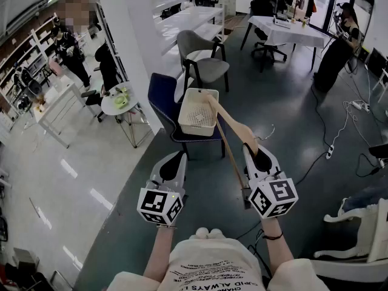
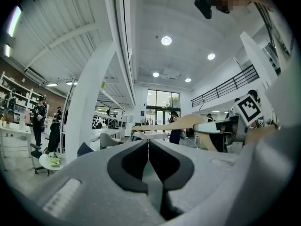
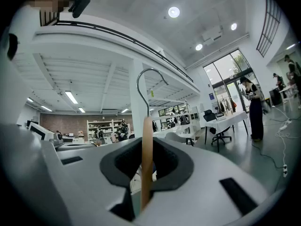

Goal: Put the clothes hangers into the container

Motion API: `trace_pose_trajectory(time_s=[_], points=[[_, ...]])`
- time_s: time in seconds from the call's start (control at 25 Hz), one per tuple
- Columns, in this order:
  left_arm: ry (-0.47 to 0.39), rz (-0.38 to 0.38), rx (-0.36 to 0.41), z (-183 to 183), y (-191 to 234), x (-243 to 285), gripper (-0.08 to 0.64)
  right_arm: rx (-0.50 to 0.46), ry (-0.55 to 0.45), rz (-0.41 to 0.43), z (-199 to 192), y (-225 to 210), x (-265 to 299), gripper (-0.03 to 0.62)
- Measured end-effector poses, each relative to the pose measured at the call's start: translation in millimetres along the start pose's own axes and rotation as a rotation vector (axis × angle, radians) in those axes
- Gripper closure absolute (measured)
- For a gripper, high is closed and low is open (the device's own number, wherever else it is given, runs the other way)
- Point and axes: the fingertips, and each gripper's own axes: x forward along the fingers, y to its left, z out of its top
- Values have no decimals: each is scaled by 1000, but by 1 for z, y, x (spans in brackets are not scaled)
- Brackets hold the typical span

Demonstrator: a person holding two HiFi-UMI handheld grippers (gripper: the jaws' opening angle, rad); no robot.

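1. My right gripper (image 1: pixel 254 151) is holding its jaws clamped on the wooden hanger (image 1: pixel 233 121). In the right gripper view the thin wood is standing on edge between the dark pads, and the bent metal hook (image 3: pixel 138 87) is sticking up past them.
2. My left gripper (image 1: pixel 175 157) is showing its jaws pressed together with nothing in them.
3. The hanger's long side is running away from me, from the right jaws up toward the white basket (image 1: pixel 195 125). Its far tip is reaching about to the basket's near right corner. I cannot tell if it is touching.
4. The basket is sitting on a dark blue chair (image 1: pixel 160 99), ahead of the right jaws and a little to the left. The right hand is the nearer one; the left is waiting beside it.
5. The hanger is smooth pale wood, curved like shoulders, with a thin bar (image 1: pixel 228 151) below. The basket is looking like hard plastic, boxy, open on top and full of small holes.
6. I am thinking the next push needs to go forward and left, then down, minding the rim.
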Motion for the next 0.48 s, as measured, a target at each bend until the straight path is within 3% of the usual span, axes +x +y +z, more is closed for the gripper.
trace_pose_trajectory(time_s=[0.48], points=[[4, 20, 14, -2, -12, 6, 537, 45, -13, -8, -5, -28, -8, 538]])
